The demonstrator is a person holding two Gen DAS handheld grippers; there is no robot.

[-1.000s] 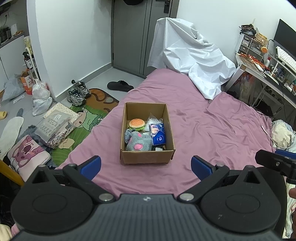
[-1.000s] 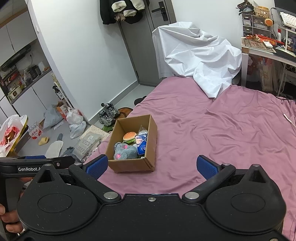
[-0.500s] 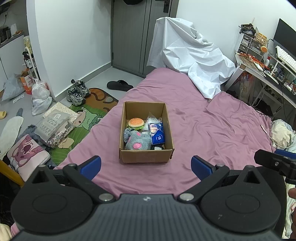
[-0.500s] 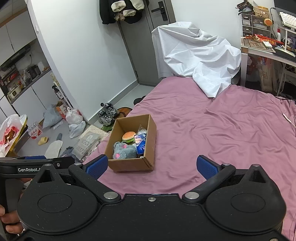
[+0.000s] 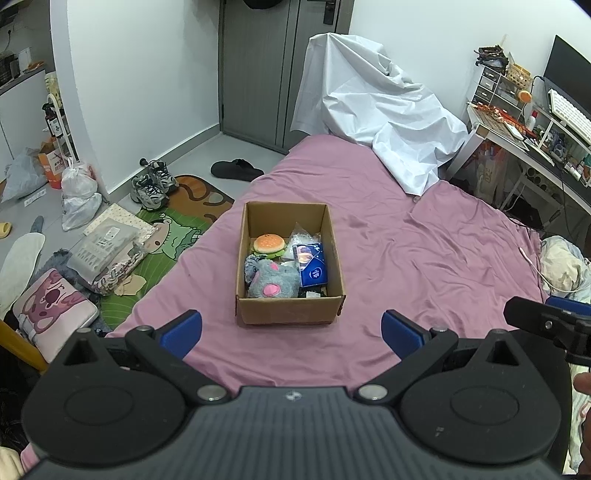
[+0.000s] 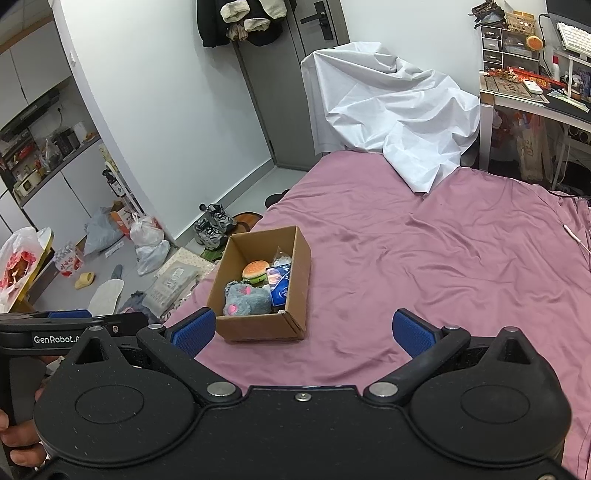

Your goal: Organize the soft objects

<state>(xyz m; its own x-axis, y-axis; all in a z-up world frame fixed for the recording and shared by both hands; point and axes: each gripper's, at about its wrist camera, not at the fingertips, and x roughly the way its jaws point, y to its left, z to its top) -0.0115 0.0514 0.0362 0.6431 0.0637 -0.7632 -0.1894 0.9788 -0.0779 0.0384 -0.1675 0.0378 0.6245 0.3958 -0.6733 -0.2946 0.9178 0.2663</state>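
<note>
Small bedroom, white walls, even indoor light. Grey door at the far end, dark clothes hanging at its top. Bed under a wrinkled purple sheet fills the middle; a white cloth is draped over something at its far end. Cluttered desk to the right with a monitor and keyboard. Grey floor to the left: sneakers, one black slipper, a green cartoon rug, plastic bags. Kitchen counter beyond the wall.

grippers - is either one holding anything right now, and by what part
Nothing is held. The left gripper and right gripper are both open and empty, short of the brown cardboard box on the purple bedsheet.
</note>
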